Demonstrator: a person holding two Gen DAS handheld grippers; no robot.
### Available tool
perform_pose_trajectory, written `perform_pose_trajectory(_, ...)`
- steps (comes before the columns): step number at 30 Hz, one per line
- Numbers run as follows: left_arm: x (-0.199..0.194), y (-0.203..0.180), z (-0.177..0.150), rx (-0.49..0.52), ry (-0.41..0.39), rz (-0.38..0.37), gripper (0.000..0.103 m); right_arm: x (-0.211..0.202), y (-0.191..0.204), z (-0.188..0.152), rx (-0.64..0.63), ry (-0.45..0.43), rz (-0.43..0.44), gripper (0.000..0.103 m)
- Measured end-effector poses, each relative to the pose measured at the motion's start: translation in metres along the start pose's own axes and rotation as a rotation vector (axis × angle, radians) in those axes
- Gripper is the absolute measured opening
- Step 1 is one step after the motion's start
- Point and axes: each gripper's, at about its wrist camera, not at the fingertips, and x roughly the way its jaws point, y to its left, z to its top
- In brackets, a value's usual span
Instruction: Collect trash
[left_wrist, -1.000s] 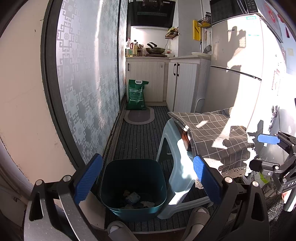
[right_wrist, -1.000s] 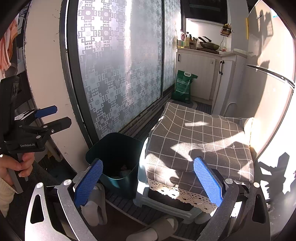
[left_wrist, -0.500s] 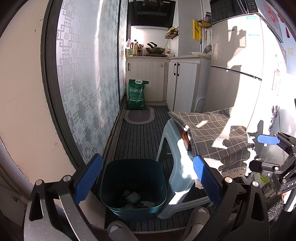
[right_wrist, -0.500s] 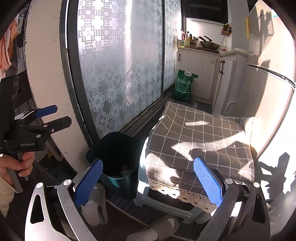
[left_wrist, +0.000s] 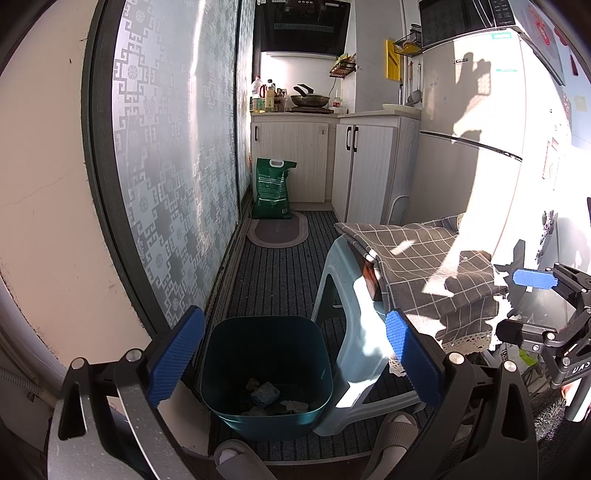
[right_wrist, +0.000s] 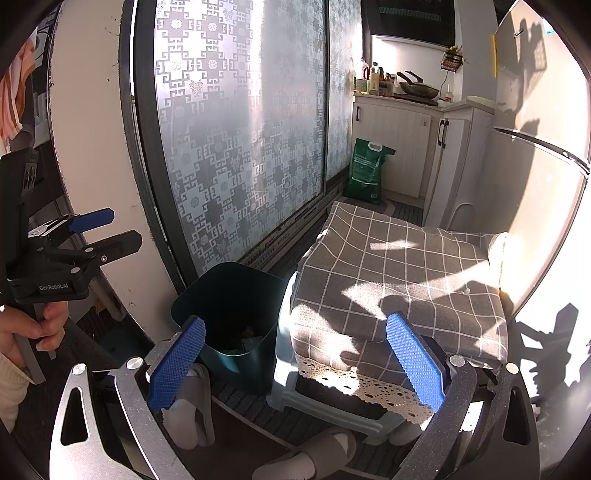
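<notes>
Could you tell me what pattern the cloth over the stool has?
Grey cloth with a white grid check; right wrist view.

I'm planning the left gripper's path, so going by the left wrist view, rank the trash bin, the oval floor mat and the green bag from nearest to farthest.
1. Trash bin: directly below the left gripper.
2. Oval floor mat: midway down the floor.
3. Green bag: behind the mat, against the cabinet.

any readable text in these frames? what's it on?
"GenRobot.AI": on the left gripper body, right wrist view.
"UAS": cut-off fragment on the right gripper body, left wrist view.
Green bag: white print, too small to read.
Fridge stickers and microwave panel: too blurred to read.
</notes>
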Motion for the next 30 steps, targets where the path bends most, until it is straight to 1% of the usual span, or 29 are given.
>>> perform_pose_trajectory(30,-0.0016,-0.003,-0.0013,0.001,0.001,-0.002,0.1,0.0,0.0004,-0.0001,0.0,0.001,0.001,0.1)
